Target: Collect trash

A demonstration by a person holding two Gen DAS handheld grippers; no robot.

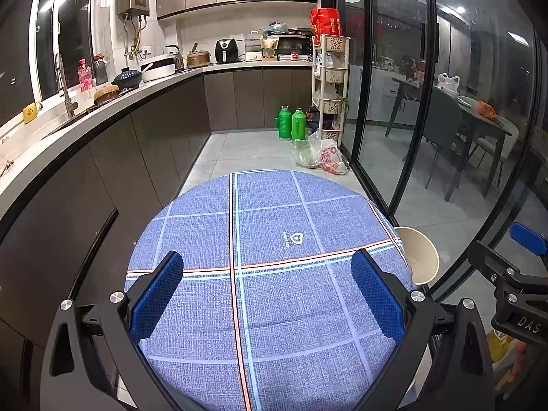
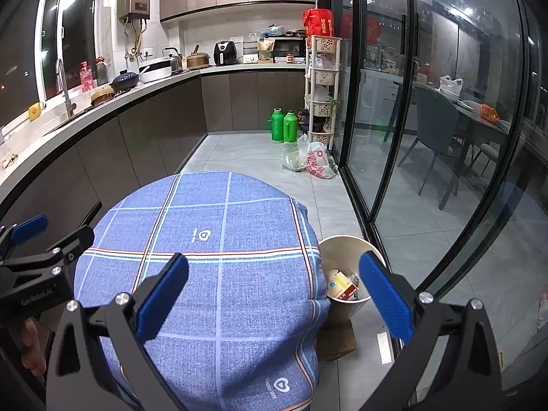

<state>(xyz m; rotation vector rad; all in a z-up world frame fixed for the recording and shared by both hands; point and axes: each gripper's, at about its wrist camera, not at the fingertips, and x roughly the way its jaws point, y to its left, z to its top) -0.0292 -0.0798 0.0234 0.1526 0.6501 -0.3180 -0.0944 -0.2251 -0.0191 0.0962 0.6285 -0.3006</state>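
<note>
While both tools hung above the round stool with nothing between their blue pads, I stood by and watched. The left tool (image 1: 267,294) was spread wide and empty over the blue checked cushion (image 1: 274,239), its pads well apart on either side of the orange stripe. The right tool (image 2: 274,291) was released too, one pad over the cushion's edge, the other over the cream trash bin (image 2: 342,250) standing on the floor just beside the stool. Inside the bin lay the trash (image 2: 342,284): crumpled packets and a small carton, sitting low against the wall. From the left wrist view only the bin's rim showed past the cushion. A hand (image 2: 30,346) gripped the left tool's handle at the edge of the right wrist view.

Farther off, on the grey tiled floor, a pair of plastic bags (image 1: 322,154) slumped near the sliding glass door (image 1: 394,102), with two green thermos flasks (image 1: 291,123) upright just behind them beside a white basket rack (image 1: 330,82). Along the left ran the counter (image 1: 164,84), crowded with pots, a kettle and a black air fryer (image 1: 226,50).
</note>
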